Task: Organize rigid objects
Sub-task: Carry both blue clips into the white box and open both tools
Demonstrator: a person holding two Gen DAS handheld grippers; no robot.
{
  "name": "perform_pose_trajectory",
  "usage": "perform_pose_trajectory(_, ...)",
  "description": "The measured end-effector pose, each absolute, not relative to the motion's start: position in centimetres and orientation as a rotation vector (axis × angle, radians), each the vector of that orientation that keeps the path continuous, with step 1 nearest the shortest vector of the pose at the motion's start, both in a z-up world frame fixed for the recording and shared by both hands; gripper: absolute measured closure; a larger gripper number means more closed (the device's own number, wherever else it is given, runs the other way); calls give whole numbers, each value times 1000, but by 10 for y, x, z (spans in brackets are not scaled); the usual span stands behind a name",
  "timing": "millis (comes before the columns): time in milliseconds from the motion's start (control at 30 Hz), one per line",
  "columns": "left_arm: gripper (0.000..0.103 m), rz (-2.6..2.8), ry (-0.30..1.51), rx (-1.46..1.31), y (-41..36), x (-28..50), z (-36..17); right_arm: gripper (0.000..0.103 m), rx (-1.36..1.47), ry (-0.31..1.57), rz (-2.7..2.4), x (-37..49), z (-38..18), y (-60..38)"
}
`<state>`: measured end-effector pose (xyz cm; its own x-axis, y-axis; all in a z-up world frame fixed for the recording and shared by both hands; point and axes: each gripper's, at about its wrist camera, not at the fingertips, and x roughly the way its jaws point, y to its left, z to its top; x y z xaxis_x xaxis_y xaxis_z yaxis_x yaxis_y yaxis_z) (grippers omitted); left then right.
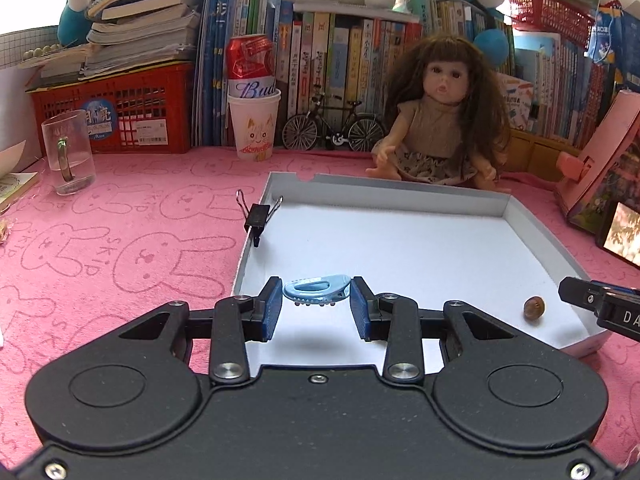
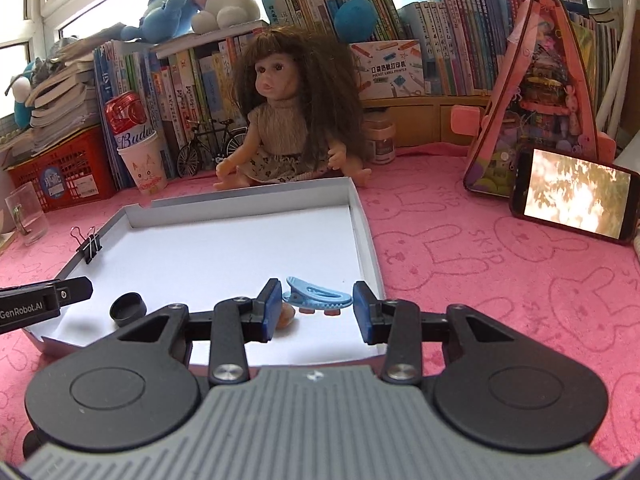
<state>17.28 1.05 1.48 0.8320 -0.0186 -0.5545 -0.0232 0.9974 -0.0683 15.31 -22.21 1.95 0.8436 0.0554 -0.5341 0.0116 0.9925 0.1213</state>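
I see the blue hair clip (image 1: 317,289) inside the white tray (image 1: 400,194), long axis 9-to-3, teeth down. My left hand-held gripper (image 1: 316,306) and right hand-held gripper (image 2: 317,308) both spread apart, empty.

A pink towel printed with rabbit outlines (image 2: 500,264) covers the table. In the middle lies a shallow white box lid (image 1: 400,194). On the far left stand a glass mug (image 1: 68,156) and a red crate (image 1: 120,108); a paper cup (image 1: 256,124), a toy bicycle (image 1: 332,128) and a seated doll (image 1: 440,120) line the far edge. A phone (image 2: 574,198) leans on the right.
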Motion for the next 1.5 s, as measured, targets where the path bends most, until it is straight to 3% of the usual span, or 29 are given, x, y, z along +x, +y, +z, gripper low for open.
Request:
perform_pose_trajectory(1133, 67, 11, 618, -75, 2, 183, 2, 55, 105, 610, 27, 167, 13, -216)
perform_pose_trajectory(1200, 60, 14, 615, -80, 2, 182, 2, 54, 107, 607, 25, 167, 13, -215)
perform_pose_trajectory(1267, 54, 11, 609, -82, 2, 180, 4, 42, 111, 601, 27, 166, 13, -216)
perform_pose_trajectory(1500, 28, -21, 579, -73, -1, 168, 15, 27, 91, 570, 36, 158, 22, -216)
